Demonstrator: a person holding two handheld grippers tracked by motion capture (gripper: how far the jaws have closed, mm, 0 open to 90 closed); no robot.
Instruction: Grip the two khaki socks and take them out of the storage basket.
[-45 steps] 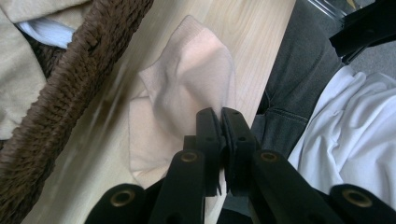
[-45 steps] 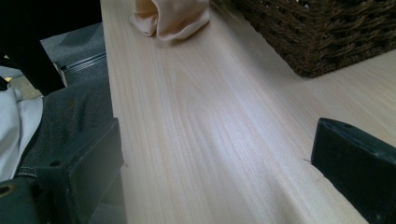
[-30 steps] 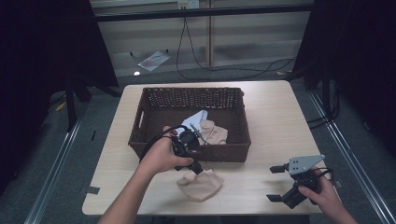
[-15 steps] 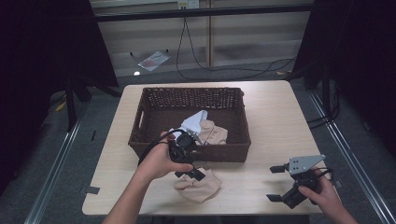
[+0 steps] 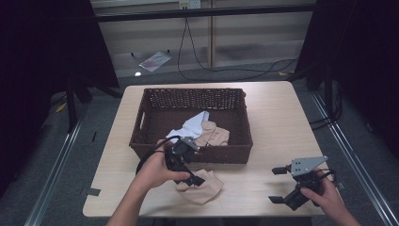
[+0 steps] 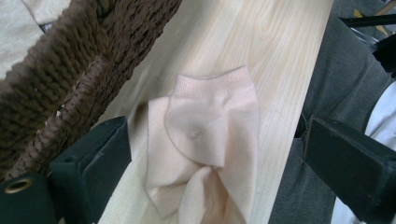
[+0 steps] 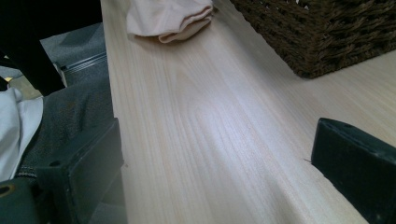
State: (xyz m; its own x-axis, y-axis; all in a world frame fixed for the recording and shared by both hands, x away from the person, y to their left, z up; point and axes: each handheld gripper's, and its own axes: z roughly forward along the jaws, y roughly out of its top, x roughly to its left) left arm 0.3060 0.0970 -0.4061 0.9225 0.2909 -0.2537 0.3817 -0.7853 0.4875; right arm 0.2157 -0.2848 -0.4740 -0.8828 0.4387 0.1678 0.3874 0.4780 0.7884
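Observation:
A beige sock [image 5: 201, 186] [image 6: 205, 149] [image 7: 168, 18] lies crumpled on the light wooden table [image 5: 273, 117], just in front of the brown wicker basket [image 5: 150, 110]. My left gripper [image 5: 194, 175] [image 6: 210, 163] hovers right over the sock; its jaws have just been opening and now stand wide apart, with the sock lying loose below them. At the table's front right corner my right gripper [image 5: 278, 184] [image 7: 219, 158] rests open with only bare wood between its jaws. Inside the basket lie a white cloth [image 5: 193, 126] and another beige sock [image 5: 212, 135].
The basket's woven front wall [image 6: 56, 84] [image 7: 327, 37] stands close beside the left gripper. Grey floor [image 5: 103, 108] borders the table's edge, and cables [image 5: 207, 70] trail across the floor behind it.
The left gripper let go of the beige sock, which now lies on the table, and shifted slightly toward the table's front edge. The right gripper has stayed put.

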